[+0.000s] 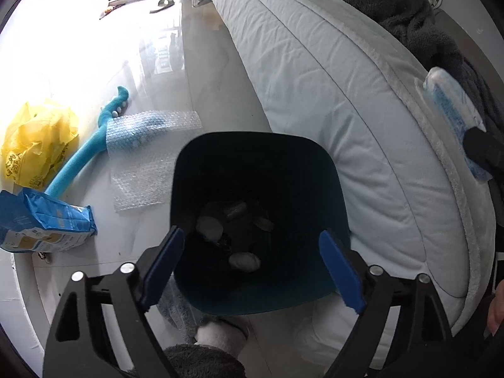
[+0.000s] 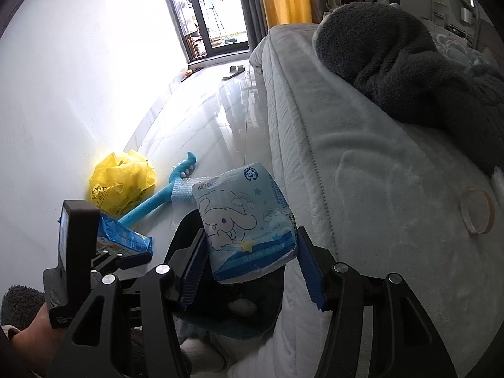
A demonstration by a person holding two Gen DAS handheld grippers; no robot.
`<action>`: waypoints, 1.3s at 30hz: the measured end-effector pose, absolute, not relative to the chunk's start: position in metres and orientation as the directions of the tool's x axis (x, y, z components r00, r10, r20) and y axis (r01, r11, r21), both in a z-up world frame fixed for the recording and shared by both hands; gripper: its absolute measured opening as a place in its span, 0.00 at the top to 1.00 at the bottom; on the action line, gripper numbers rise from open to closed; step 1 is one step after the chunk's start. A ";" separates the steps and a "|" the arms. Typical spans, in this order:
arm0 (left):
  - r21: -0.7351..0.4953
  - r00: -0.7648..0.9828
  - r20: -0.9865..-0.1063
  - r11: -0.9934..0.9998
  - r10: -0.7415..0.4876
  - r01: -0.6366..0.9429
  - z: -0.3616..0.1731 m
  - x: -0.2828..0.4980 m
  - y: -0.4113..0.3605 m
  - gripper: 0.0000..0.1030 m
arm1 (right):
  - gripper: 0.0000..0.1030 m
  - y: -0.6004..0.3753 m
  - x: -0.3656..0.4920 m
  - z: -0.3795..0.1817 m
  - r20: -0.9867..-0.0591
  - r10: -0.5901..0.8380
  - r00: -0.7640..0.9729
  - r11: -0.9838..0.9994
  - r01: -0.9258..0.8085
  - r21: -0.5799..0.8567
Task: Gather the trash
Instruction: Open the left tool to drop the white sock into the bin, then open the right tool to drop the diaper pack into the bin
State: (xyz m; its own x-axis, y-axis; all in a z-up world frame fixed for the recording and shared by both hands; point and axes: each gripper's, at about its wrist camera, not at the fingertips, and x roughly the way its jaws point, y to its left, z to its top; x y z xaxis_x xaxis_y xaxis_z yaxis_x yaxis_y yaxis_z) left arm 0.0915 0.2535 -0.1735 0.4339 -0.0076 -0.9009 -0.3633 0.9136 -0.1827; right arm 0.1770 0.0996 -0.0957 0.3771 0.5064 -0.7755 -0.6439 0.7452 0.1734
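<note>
left gripper (image 1: 252, 264): jaws spread wide, nothing between pads, poised over dark bin (image 1: 261, 163) beside bed (image 1: 330, 94); crumpled white wads (image 1: 209, 228) at bin bottom. right gripper (image 2: 252, 264): clamped on pale blue tissue pack (image 2: 245, 220), above bin (image 2: 189, 236). floor (image 1: 204, 78): yellow bag (image 1: 37, 141), blue snack pouch (image 1: 44, 223), bubble wrap (image 1: 148, 157), teal toy guitar (image 1: 88, 145).

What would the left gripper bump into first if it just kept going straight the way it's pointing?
Probably nothing until the bottom of the dark bin: the open left gripper points into its mouth, toward the crumpled trash lying inside. Depth is hard to judge.
</note>
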 end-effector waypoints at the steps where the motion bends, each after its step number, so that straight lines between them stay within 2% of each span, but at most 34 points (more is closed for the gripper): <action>1: -0.177 0.441 -0.897 0.913 0.005 -0.369 -0.171 0.090 0.256 0.10 | 0.45 0.103 0.177 -0.099 -0.780 0.504 0.371 0.744 -0.645 0.174; 5: -0.159 0.497 -0.865 0.906 0.064 -0.393 -0.157 0.078 0.268 0.10 | 0.45 0.117 0.183 -0.118 -0.803 0.490 0.339 0.743 -0.644 0.182; 8: -0.092 0.562 -0.814 0.924 0.145 -0.372 -0.142 0.068 0.268 0.08 | 0.45 0.128 0.185 -0.129 -0.818 0.479 0.319 0.745 -0.640 0.187; 15: -0.059 0.618 -0.770 0.946 0.161 -0.320 -0.121 0.052 0.271 0.07 | 0.45 0.151 0.190 -0.152 -0.845 0.459 0.273 0.744 -0.638 0.198; 26: -0.043 0.640 -0.729 0.917 0.243 -0.398 -0.105 0.034 0.293 0.04 | 0.44 0.178 0.187 -0.181 -0.884 0.409 0.228 0.733 -0.659 0.169; 31: -0.039 0.681 -0.690 0.927 0.244 -0.372 -0.091 0.028 0.292 0.04 | 0.43 0.182 0.190 -0.185 -0.887 0.403 0.223 0.738 -0.653 0.171; 36: -0.038 0.698 -0.674 0.932 0.242 -0.361 -0.084 0.028 0.290 0.04 | 0.31 0.187 0.187 -0.192 -0.897 0.392 0.202 0.728 -0.665 0.169; 39: -0.059 0.728 -0.643 0.934 0.235 -0.354 -0.072 0.027 0.288 0.04 | 0.29 0.187 0.186 -0.190 -0.895 0.395 0.205 0.727 -0.665 0.169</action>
